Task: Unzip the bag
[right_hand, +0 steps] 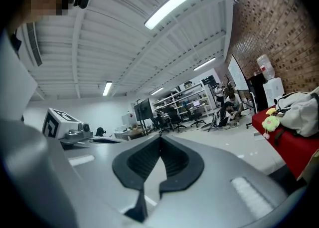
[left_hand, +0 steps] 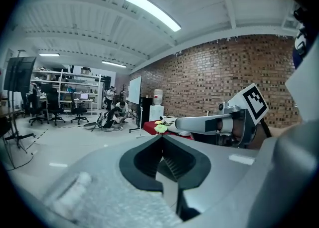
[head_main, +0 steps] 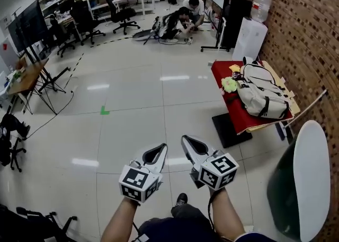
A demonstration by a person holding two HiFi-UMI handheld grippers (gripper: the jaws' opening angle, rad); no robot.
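While left gripper (head_main: 161, 148) and right gripper (head_main: 186, 140) fingers clench empty, bag (head_main: 260, 96) rests on table (head_main: 237, 115).

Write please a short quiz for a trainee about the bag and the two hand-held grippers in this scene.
1. True or false: the bag lies on the red table.
2. The left hand-held gripper is: A open; B shut and empty; C shut on a zipper.
3. In the head view, which gripper is nearer to the bag?

Key: 1 true. 2 B. 3 the right hand-held gripper.
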